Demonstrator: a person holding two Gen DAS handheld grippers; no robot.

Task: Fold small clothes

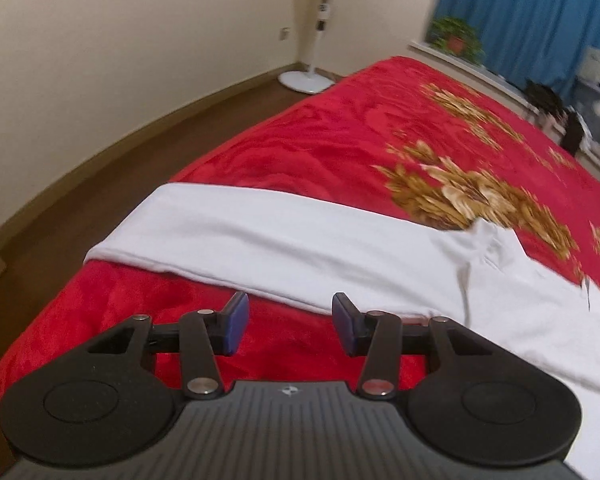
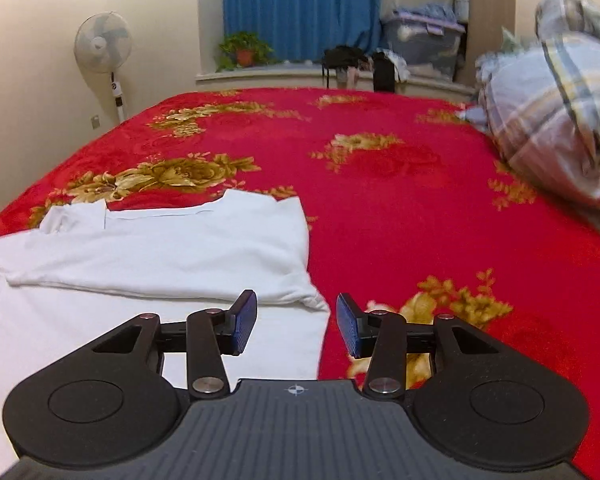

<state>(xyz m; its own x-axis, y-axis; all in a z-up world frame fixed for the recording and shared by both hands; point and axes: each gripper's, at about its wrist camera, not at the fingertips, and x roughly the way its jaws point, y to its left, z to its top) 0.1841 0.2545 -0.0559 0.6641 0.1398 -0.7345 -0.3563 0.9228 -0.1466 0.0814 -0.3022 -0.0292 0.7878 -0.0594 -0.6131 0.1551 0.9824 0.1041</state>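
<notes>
Your left tool (image 1: 290, 322) hung released, nothing between its blue pads, low centre of frame just short of the white T-shirt (image 1: 300, 248). Your right tool (image 2: 296, 322) gaped empty too, straddling the shirt's right edge. The shirt lay partly folded on the red floral blanket (image 2: 400, 200).

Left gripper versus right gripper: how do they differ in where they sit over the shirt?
The left gripper sits over red blanket, just short of the white shirt and its folded edge. The right gripper straddles the shirt's right edge, one finger over cloth, the other over blanket. Both are open and hold nothing.
</notes>
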